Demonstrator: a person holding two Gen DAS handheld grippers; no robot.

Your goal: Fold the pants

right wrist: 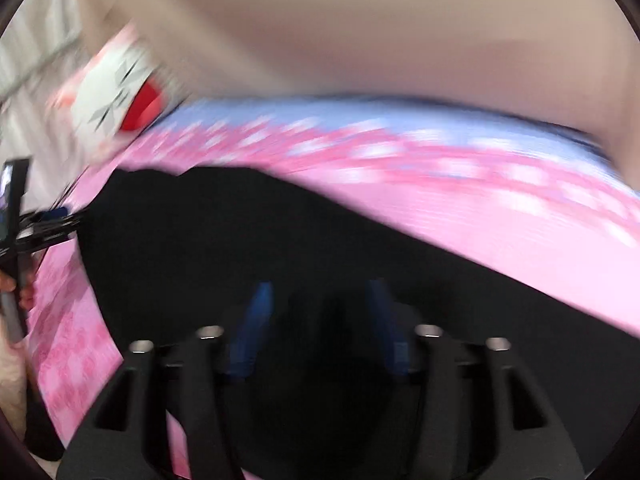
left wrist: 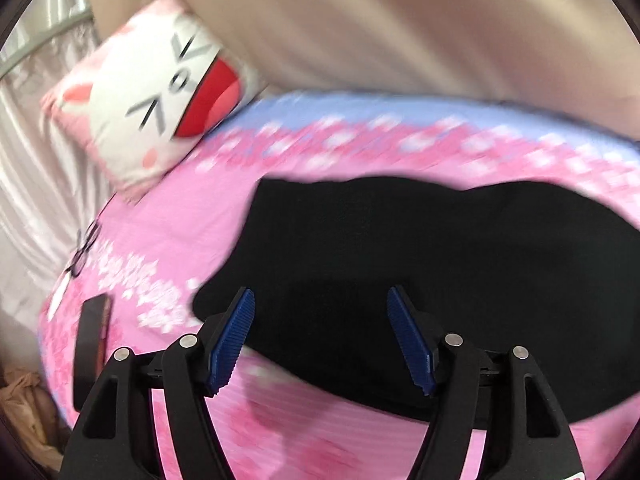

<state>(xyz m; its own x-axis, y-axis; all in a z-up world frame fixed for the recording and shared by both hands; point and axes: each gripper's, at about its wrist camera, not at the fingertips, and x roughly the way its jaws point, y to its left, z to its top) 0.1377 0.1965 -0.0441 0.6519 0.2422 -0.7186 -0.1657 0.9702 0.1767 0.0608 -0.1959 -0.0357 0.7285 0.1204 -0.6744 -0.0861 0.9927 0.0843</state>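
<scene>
The black pants point(left wrist: 420, 264) lie spread on a pink bed cover point(left wrist: 168, 240). My left gripper point(left wrist: 320, 292) hovers over their near left edge, its blue pads point(left wrist: 240, 336) wide apart with nothing pinched between them. In the blurred right wrist view the pants point(right wrist: 240, 232) fill the middle. My right gripper point(right wrist: 318, 286) is above the dark cloth with its blue pads point(right wrist: 256, 320) standing apart; the blur hides whether any cloth rises between them. The left gripper point(right wrist: 52, 220) shows at that view's left edge, held by a hand point(right wrist: 16, 284).
A pink and white cat-face pillow point(left wrist: 160, 92) sits at the bed's far left corner. A flat dark object point(left wrist: 94, 320) lies on the cover near the left edge. Beige fabric point(left wrist: 400, 20) hangs behind the bed, and pale satin cloth point(left wrist: 32, 152) runs along the left.
</scene>
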